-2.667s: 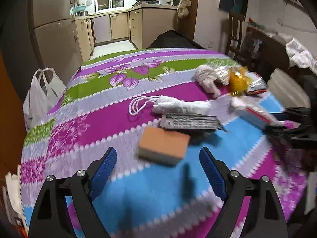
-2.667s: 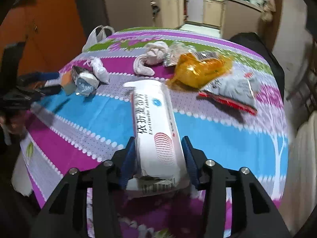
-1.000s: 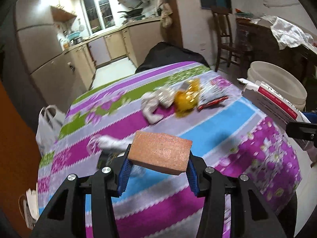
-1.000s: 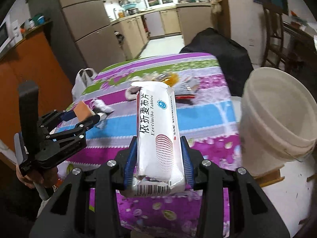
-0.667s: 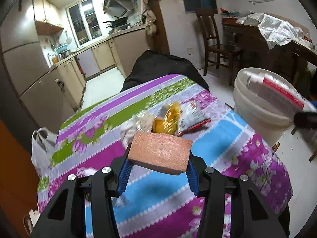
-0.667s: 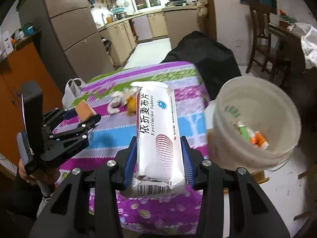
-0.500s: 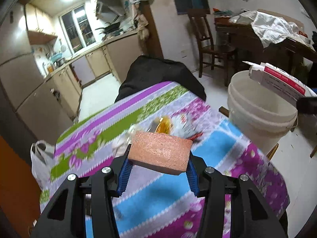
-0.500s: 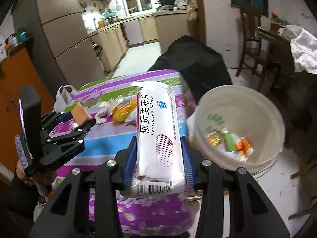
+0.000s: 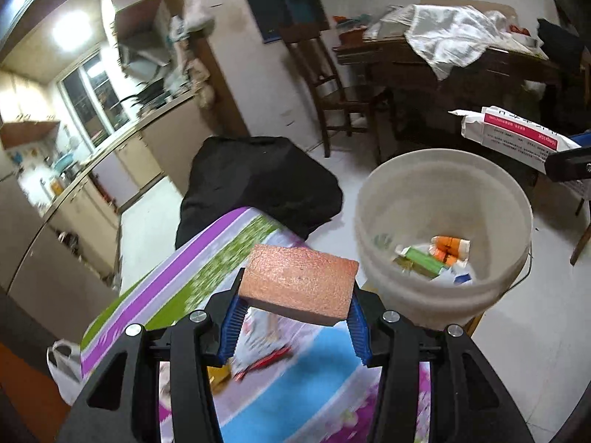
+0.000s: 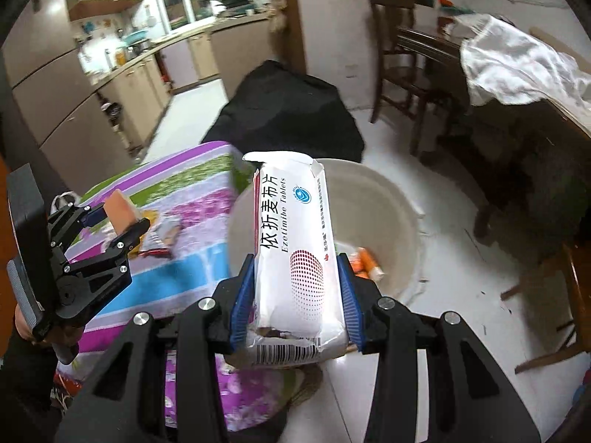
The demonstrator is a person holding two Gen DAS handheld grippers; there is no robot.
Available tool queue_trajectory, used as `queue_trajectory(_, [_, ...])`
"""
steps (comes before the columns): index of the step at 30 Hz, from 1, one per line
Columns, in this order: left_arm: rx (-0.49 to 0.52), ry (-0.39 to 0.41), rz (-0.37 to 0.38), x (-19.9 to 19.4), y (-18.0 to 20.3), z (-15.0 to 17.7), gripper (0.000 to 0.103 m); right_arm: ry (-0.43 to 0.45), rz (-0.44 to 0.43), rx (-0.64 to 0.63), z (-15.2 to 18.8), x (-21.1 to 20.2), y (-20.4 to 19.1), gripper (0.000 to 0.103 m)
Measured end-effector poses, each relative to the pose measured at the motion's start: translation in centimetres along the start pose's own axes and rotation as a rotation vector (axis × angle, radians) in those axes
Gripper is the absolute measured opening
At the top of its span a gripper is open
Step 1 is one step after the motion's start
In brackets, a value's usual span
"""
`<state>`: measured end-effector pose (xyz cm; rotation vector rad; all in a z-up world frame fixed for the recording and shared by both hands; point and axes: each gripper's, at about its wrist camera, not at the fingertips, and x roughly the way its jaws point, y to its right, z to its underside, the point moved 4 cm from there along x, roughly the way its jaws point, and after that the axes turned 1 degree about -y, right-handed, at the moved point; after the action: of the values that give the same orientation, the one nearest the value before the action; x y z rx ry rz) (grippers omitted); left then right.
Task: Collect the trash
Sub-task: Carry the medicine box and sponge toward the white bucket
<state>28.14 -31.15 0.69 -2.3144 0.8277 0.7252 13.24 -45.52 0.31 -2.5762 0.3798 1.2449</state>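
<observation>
Trash held in both grippers, both close to the bucket (image 9: pixel 443 288). Bucket: pale plastic, on the floor just beside the table (image 9: pixel 166 288) edge. Contents visible in left wrist view: an orange-and-white tube (image 9: pixel 448 248), a green carton (image 9: pixel 423 259), scraps of white and blue paper; rest of the bottom unclear.

Left gripper (image 9: pixel 295 326): blue pads clamped on both ends of an orange sponge (image 9: pixel 299 283), held over the table's striped floral cloth, bucket to its right.

Right gripper (image 10: pixel 295 304): pads pressed on the sides of a white tablet box (image 10: pixel 291 251), crumpled, top flap torn open. Box sits in front of the bucket opening. Print reads "Ezetimibe Tablets" beside large Chinese characters, with a blue round logo, red dot pattern and barcode at the near end. In left wrist view the same box (image 9: pixel 517 140) shows a pink label panel, text too small to read.

Versus one second ago: bucket then lay at the frame edge of the left view, contents unseen; table trash filled the view. Both grips unchanged
</observation>
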Motion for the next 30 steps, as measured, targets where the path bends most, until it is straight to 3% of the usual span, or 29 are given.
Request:
queue_trajectory(14, [0.141, -0.009, 0.102, 6.6, 9.1, -7.1, 0.050, -0.065, 0.074, 0.079, -1.4, 1.3, 5.5, 0.041])
queue_trajectory(26, [0.165, -0.067, 0.199, 10.3, 11.4, -8.9, 0.050, -0.130, 0.073, 0.148, -2.2, 3.8, 7.2, 0.041])
queue_trajectory(30, [0.174, -0.121, 0.258, 11.5, 12.1, -8.7, 0.050, -0.167, 0.072, 0.163, -2.4, 4.7, 7.4, 0.041])
